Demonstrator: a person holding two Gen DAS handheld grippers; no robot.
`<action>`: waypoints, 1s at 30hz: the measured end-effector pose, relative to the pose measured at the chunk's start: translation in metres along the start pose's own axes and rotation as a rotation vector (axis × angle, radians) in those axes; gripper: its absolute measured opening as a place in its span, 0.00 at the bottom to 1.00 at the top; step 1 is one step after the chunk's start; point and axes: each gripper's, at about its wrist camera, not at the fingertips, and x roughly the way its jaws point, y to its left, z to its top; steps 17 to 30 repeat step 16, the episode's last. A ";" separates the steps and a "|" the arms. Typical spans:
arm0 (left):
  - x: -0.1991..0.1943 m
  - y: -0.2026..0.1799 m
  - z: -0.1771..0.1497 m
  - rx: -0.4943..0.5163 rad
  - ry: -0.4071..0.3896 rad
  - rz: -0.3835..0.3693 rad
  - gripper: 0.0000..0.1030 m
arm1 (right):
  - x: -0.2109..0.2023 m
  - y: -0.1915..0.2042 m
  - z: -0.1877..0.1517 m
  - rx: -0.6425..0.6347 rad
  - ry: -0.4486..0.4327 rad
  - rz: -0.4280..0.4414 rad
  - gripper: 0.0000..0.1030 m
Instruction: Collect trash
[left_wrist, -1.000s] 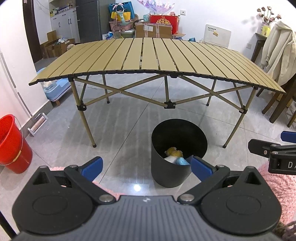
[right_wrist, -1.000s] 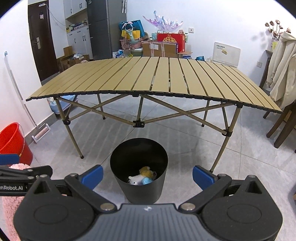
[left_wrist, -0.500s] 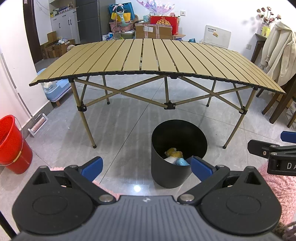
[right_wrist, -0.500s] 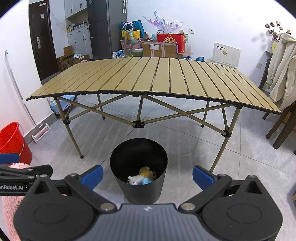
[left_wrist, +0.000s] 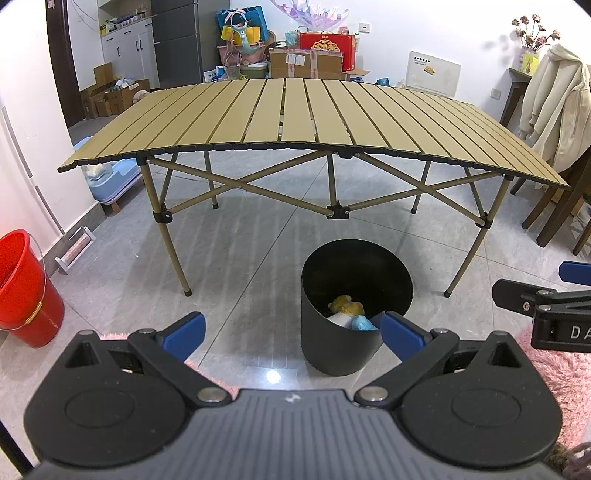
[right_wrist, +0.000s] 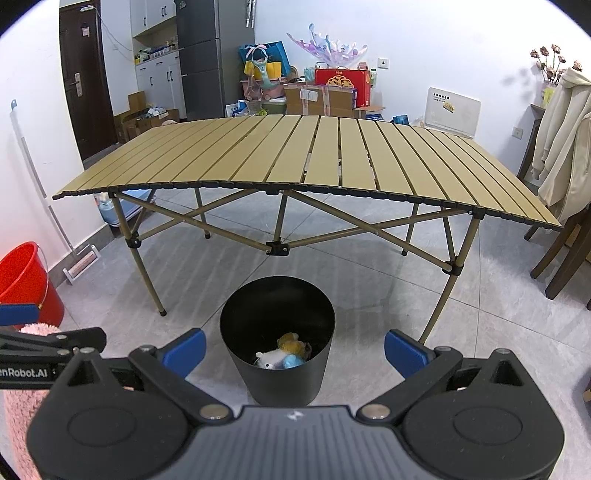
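1. the left gripper (left_wrist: 291, 328) is spread wide and grasps nothing; only floor and the bin's edge show between its blue pads.
2. the right gripper (right_wrist: 293, 349) is also released and empty, its blue pads far apart.
3. the black trash bin (right_wrist: 277, 369) stands upright on the tiled floor, just ahead of and below both claws, in front of the folding table (right_wrist: 314, 158).
4. inside the bin lie the collected things: a yellow piece (right_wrist: 291, 343), a white piece (right_wrist: 269, 360) and a blue piece (right_wrist: 293, 362), touching each other at the bottom.
5. the bin lies almost centred before the right claw, but to the right of the left claw's middle, so i judge the right hand is better lined up.
6. the table top shows no trash; i judge the collecting is nearly or fully done.
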 end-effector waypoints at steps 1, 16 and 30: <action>-0.001 0.000 0.000 0.001 -0.002 -0.001 1.00 | 0.000 0.000 0.000 0.000 0.000 0.000 1.00; -0.002 0.002 -0.001 -0.002 -0.014 -0.007 1.00 | 0.001 -0.002 0.000 -0.003 0.003 -0.001 1.00; -0.002 0.002 -0.001 -0.002 -0.014 -0.007 1.00 | 0.001 -0.002 0.000 -0.003 0.003 -0.001 1.00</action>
